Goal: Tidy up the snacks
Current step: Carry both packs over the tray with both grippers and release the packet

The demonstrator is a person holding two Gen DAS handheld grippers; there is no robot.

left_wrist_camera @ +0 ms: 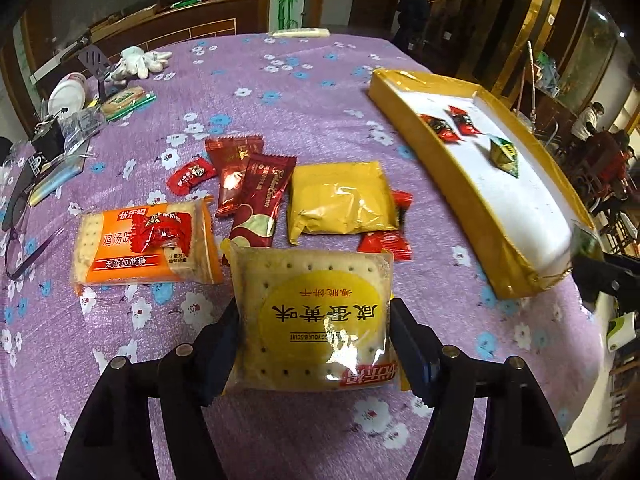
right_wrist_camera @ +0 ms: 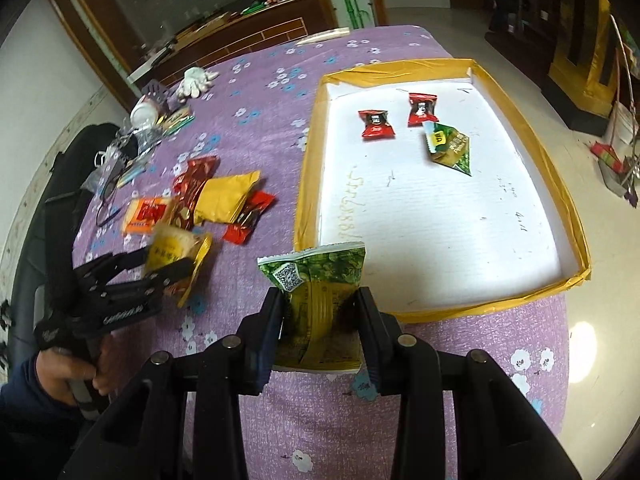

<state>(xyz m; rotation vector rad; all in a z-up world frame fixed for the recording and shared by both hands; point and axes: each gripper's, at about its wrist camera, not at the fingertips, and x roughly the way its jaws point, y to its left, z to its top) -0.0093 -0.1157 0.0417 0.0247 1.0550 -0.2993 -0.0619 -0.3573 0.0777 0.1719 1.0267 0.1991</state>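
Left tool (left_wrist_camera: pixel 312 336) grips a cracker pack (left_wrist_camera: pixel 314 320); right tool (right_wrist_camera: pixel 320 320) pinches a green packet (right_wrist_camera: pixel 320 280). Slick wrappers could slip before the tray (right_wrist_camera: pixel 576 216), right of frame.

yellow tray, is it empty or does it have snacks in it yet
Not empty. The yellow tray holds two red candies and one green triangular packet, all near its far end; most of its white floor is bare.

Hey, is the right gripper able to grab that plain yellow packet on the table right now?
Probably not as things stand: the right gripper is already shut on a green snack packet, so its fingers are full. The yellow packet lies uncovered on top, beside the box.
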